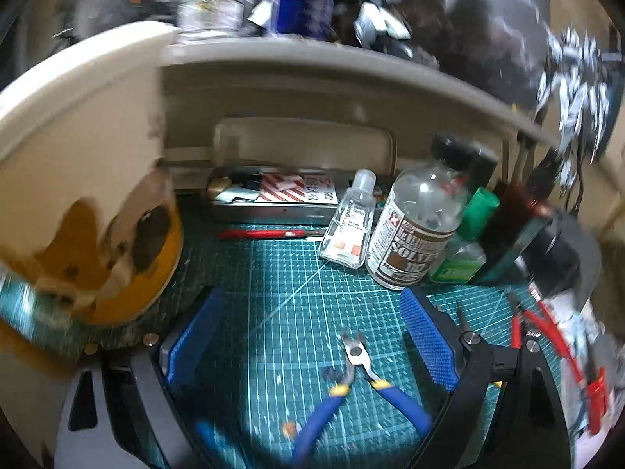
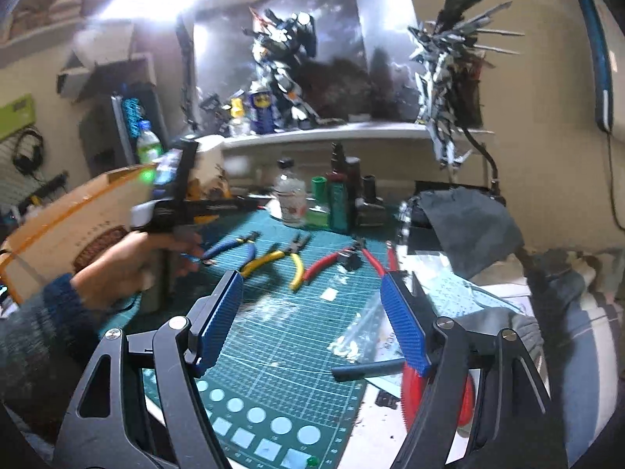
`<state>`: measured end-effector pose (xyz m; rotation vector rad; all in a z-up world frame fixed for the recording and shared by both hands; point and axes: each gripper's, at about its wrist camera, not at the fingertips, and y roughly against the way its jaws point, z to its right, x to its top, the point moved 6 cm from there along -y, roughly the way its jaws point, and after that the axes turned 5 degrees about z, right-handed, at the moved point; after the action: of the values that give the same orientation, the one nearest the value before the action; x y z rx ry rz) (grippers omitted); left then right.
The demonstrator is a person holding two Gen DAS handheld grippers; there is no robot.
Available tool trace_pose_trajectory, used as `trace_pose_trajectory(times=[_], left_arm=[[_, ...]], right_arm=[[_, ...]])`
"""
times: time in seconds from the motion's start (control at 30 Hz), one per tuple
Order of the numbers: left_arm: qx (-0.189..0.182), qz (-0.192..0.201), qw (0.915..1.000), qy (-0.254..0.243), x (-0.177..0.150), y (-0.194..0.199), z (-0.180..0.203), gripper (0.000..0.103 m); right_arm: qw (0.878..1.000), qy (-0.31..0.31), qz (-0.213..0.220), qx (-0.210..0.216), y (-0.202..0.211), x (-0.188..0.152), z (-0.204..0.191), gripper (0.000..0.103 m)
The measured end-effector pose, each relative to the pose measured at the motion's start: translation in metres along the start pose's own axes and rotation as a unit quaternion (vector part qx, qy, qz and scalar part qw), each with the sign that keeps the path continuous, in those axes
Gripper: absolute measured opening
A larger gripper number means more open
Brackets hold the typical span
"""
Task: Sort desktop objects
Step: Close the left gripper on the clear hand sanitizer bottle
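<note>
Both our grippers, left (image 1: 308, 340) and right (image 2: 312, 320), gape wide and empty over the mat (image 1: 273, 273), so sorting looks barely begun: blue nippers (image 1: 353, 375) lie between the left fingers, yellow pliers (image 2: 287, 260) and red cutters (image 2: 343, 260) loose mid-mat.

Three pairs of pliers lie side by side on the mat (image 2: 273, 336): one pair (image 2: 234, 246) leftmost, a second (image 2: 281, 260) in the middle, a third (image 2: 343, 258) rightmost. Behind them stand bottles (image 2: 291, 195). A shelf (image 2: 332, 133) runs above, carrying a model (image 2: 281, 66).
</note>
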<state>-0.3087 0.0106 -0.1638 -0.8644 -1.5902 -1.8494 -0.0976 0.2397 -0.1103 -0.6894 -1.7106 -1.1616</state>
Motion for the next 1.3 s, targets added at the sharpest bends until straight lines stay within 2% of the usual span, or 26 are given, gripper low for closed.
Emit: trace_pose_trajectory(times=[0.13, 0.2, 0.33, 0.43, 0.5, 0.6, 0.7, 0.9, 0.93, 0.97, 1.0, 1.07, 1.3], left_arm=[[0.029, -0.002, 0.9973, -0.067, 0.01, -0.016, 0.008, 0.084], [0.032, -0.014, 0.996, -0.082, 0.013, -0.025, 0.01, 0.067], [0.009, -0.048, 0.9931, -0.106, 0.015, -0.044, 0.02, 0.064], [0.008, -0.046, 0.9886, -0.143, 0.016, -0.046, 0.028, 0.064], [0.01, -0.05, 0.9876, -0.149, 0.016, -0.044, 0.029, 0.065], [-0.006, -0.051, 0.9893, -0.136, 0.015, -0.044, 0.026, 0.066], [-0.03, -0.058, 0.9928, -0.1, 0.014, -0.046, 0.02, 0.066], [-0.031, -0.055, 0.9931, -0.099, 0.013, -0.045, 0.019, 0.063], [-0.033, -0.054, 0.9931, -0.098, 0.013, -0.046, 0.018, 0.06], [-0.045, -0.051, 0.9938, -0.088, 0.017, -0.046, 0.017, 0.043], [-0.055, -0.049, 0.9944, -0.076, 0.02, -0.045, 0.015, 0.039], [-0.062, -0.049, 0.9954, -0.054, 0.022, -0.042, 0.013, 0.038], [-0.039, -0.028, 0.9976, -0.05, 0.028, -0.003, 0.018, 0.036]], right_arm=[[1.0, -0.012, 0.003, 0.016, 0.003, -0.006, 0.003, 0.07], [1.0, -0.018, 0.002, 0.018, 0.004, -0.01, 0.007, 0.07], [1.0, -0.028, 0.002, 0.014, 0.005, -0.016, 0.017, 0.07], [0.999, -0.036, 0.001, 0.006, 0.006, -0.02, 0.026, 0.07], [0.999, -0.044, -0.001, 0.001, 0.005, -0.022, 0.032, 0.07], [0.999, -0.054, -0.006, -0.005, 0.003, -0.026, 0.039, 0.07], [0.998, -0.056, -0.011, -0.006, -0.001, -0.027, 0.04, 0.07], [0.999, -0.045, -0.011, -0.004, -0.001, -0.023, 0.033, 0.07], [0.999, -0.046, -0.011, -0.004, -0.001, -0.023, 0.032, 0.07], [0.999, -0.047, -0.011, -0.004, -0.002, -0.023, 0.032, 0.07], [0.999, -0.048, -0.012, -0.005, -0.002, -0.023, 0.032, 0.07], [0.999, -0.049, -0.015, -0.007, -0.003, -0.024, 0.032, 0.07], [0.999, -0.047, -0.02, -0.006, -0.003, -0.025, 0.028, 0.07]])
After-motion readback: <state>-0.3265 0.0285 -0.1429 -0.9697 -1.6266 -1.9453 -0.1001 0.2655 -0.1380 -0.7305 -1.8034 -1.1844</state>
